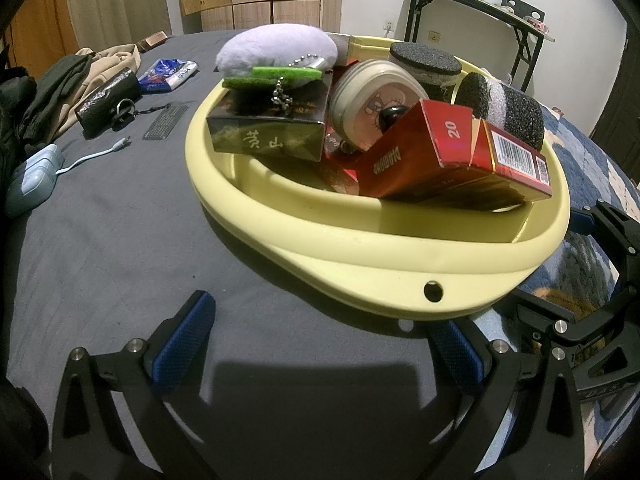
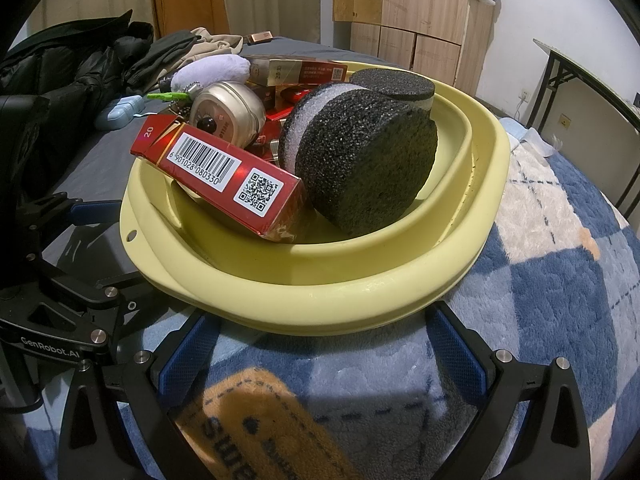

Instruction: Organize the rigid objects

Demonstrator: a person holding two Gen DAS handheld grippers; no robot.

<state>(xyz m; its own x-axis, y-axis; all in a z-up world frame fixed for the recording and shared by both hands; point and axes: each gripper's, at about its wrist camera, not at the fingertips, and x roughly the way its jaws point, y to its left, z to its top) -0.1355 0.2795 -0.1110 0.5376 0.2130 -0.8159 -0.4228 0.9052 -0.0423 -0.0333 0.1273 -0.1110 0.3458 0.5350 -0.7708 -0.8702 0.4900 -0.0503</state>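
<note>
Both grippers are seen wide open, nothing between the fingers. Left gripper [image 1: 316,344] sits at the bottom of the left wrist frame over grey bedsheet [image 1: 100,240], just short of the near rim of the yellow basin [image 1: 360,248]. Right gripper [image 2: 320,352] sits at the bottom of the right wrist frame over a blue checked blanket [image 2: 560,300], also just short of the basin [image 2: 320,292] rim.

Basin is at centre frame in both views and is loaded:
- red cigarette box [image 1: 452,156], tilted, at centre right in the left view
- dark box with gold characters [image 1: 268,128] at centre left
- round tin [image 1: 372,108] behind them
- two black foam discs [image 1: 424,62]
- lilac plush [image 1: 276,50] on top at the back

At left of the left wrist frame, outside the basin on the sheet: blue mouse [image 1: 30,180], black pouch [image 1: 106,100], small mesh piece [image 1: 165,122], clothes [image 1: 60,88].
</note>
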